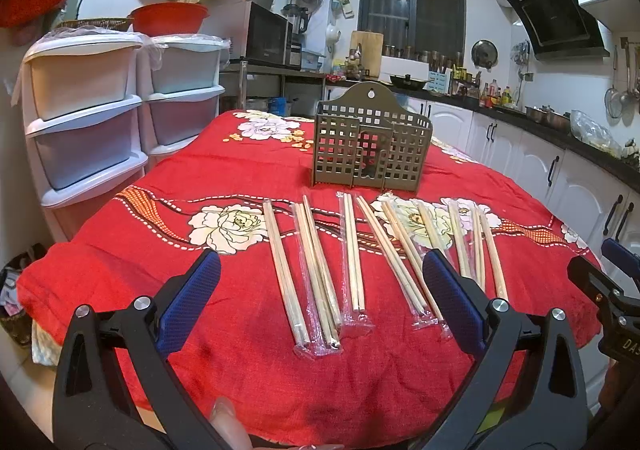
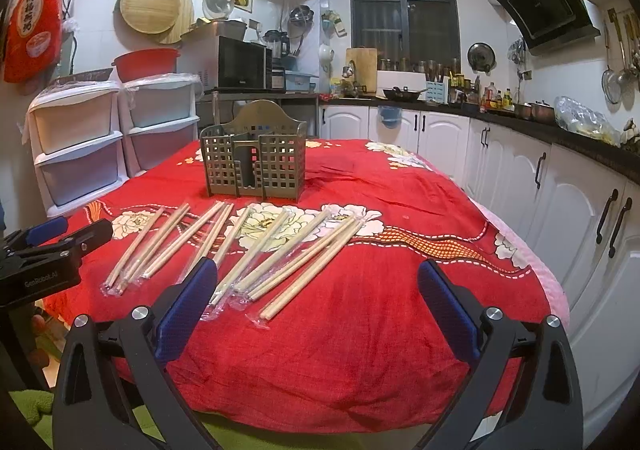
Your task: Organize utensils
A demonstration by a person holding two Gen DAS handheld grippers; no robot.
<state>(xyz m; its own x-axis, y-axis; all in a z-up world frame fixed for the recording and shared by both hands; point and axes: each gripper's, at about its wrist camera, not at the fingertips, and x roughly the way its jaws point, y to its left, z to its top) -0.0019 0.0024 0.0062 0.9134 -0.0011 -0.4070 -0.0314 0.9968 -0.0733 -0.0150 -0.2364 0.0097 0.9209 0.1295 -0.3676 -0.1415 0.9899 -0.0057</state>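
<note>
Kitchen table, red floral cloth (image 1: pixel 240 178). Wrapped chopsticks (image 1: pixel 352 250) all lie loose before the seemingly empty holder (image 1: pixel 372 146). Left gripper (image 1: pixel 320 298) and right gripper (image 2: pixel 316 302) spread wide, holding nothing. Sorting not yet begun.

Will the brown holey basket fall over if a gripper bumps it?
Possibly. The brown perforated plastic utensil basket stands tall and upright on the soft, wrinkled red flowered tablecloth, so its footing is probably unsteady. Its walls are mostly holes and it looks empty, so it is likely light and would slide or tip easily. It should stay stiff.
</note>
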